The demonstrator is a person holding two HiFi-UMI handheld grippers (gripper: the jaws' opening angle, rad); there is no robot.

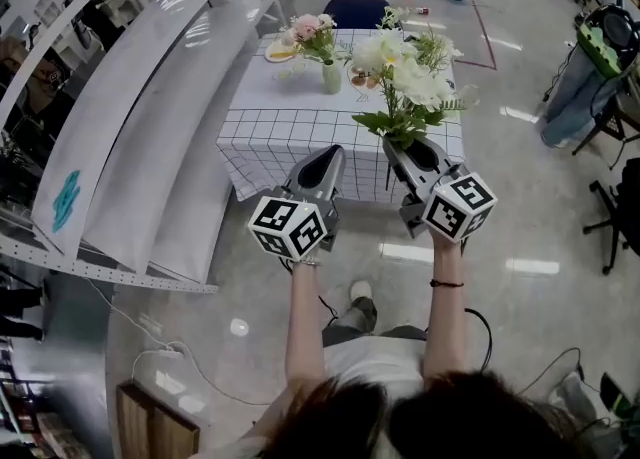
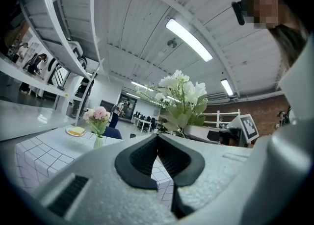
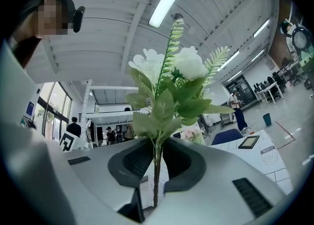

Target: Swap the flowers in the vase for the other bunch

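Note:
A small pale green vase (image 1: pixel 331 76) with pink flowers (image 1: pixel 313 30) stands on the table with the white grid cloth (image 1: pixel 290 132) ahead. My right gripper (image 1: pixel 401 151) is shut on the stem (image 3: pixel 156 170) of a white bunch with green leaves (image 1: pixel 408 75), held upright in front of the table's near edge. My left gripper (image 1: pixel 327 160) is beside it to the left, shut and holding nothing. In the left gripper view the closed jaws (image 2: pixel 157 138) point at the table, with the vase (image 2: pixel 98 142) at left and the white bunch (image 2: pixel 184 94) at right.
White shelving (image 1: pixel 150 117) runs along the left of the table. A plate with something yellow (image 1: pixel 282 52) and a glass (image 1: pixel 360 77) stand near the vase. A blue chair (image 1: pixel 355 12) is behind the table. A tablet (image 3: pixel 248 142) lies on the cloth. An office chair (image 1: pixel 615 207) stands at the right.

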